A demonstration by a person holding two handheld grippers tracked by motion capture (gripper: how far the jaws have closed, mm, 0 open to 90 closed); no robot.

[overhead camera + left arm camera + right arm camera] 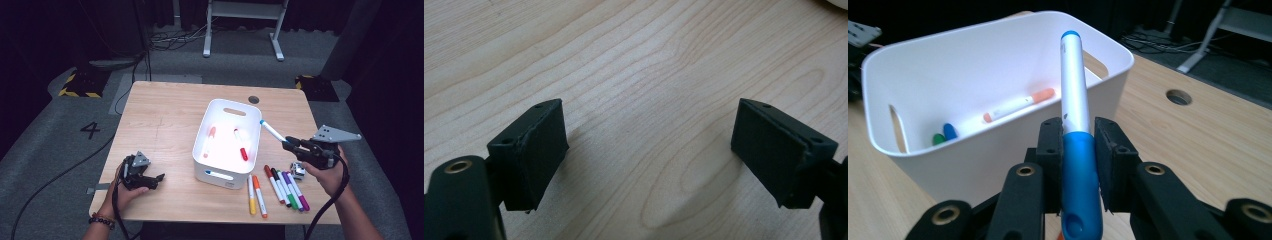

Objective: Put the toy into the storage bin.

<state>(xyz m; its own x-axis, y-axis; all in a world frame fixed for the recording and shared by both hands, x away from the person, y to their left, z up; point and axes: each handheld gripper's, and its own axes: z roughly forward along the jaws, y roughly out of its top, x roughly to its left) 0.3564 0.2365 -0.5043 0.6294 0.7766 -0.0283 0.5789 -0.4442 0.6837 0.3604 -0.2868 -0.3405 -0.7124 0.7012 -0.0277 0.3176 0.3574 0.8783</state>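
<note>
My right gripper [290, 144] is shut on a blue-capped white marker [272, 131] and holds it in the air just right of the white bin [252, 120]. In the right gripper view the blue marker [1074, 100] stands up between the pads [1050, 145], its tip over the white bin's rim [998, 25]. Inside the bin lie an orange marker [210, 140] and a red marker [240, 144]; in the right gripper view an orange marker [1018, 105] and blue and green caps show there. My left gripper [150, 179] rests open on the table at the left, its pads [536, 150] wide apart over bare wood.
Several markers [280, 187] lie in a row on the table's front right, in front of the bin. A small grey cube-like object [298, 170] sits by my right hand. A round cable hole [254, 99] lies behind the bin. Dark floor surrounds the wooden table [160, 120].
</note>
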